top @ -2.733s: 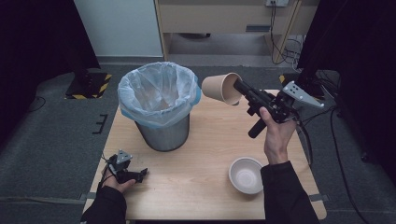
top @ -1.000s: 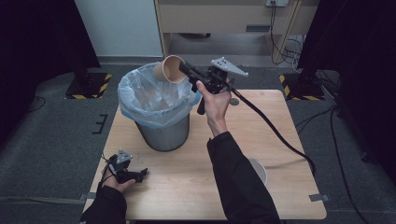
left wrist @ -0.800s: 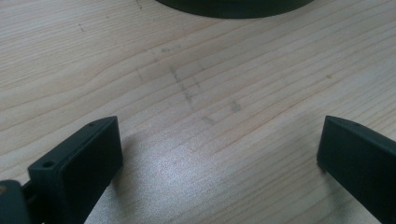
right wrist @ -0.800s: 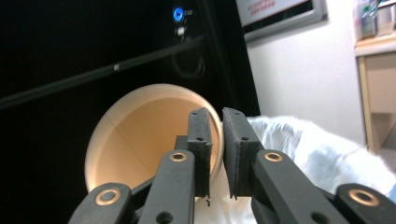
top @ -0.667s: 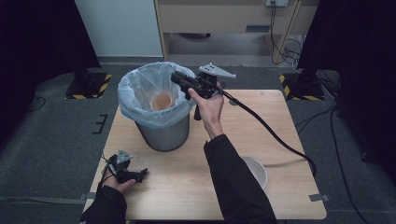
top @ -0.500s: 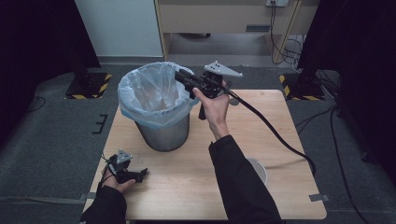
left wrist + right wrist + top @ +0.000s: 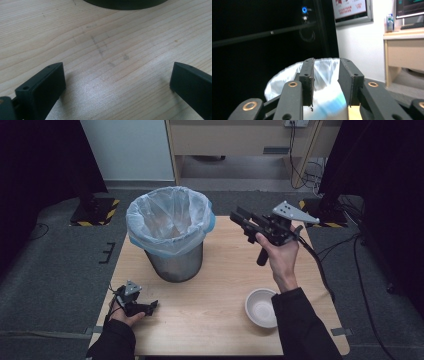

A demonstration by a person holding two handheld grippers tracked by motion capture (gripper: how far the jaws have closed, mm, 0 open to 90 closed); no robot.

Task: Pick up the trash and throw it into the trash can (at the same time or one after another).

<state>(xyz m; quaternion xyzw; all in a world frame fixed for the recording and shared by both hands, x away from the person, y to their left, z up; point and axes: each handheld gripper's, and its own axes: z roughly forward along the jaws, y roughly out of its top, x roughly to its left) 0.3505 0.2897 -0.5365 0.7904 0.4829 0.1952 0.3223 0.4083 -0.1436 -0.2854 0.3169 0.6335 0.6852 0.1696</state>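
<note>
Cup's in the bin, so the thing left on the table is the round white paper bowl [image 7: 261, 306]. The right gripper [image 7: 239, 219] is held up in the air just beside the metal trash bin with the crinkly clear-and-blue plastic liner [image 7: 170, 235]. Its jaws have just been opening, and they're partly spread with nothing between them; in the right gripper view you see the liner [image 7: 322, 82] through the gap.

The relation that matters: the bowl sits well below and behind that gripper, back toward the person, right beside the right forearm. The jaws point away from it, toward the bin. So I'd guess the next move needs the hand pulled back, tipped down, and opened wider for the rim. A bowl's round, so no long axis to line up.

The left gripper [image 7: 150, 306] rests on the pale wood-grain table [image 7: 105, 50] with jaws spread wide and empty, farther from the bowl than the right one.
</note>
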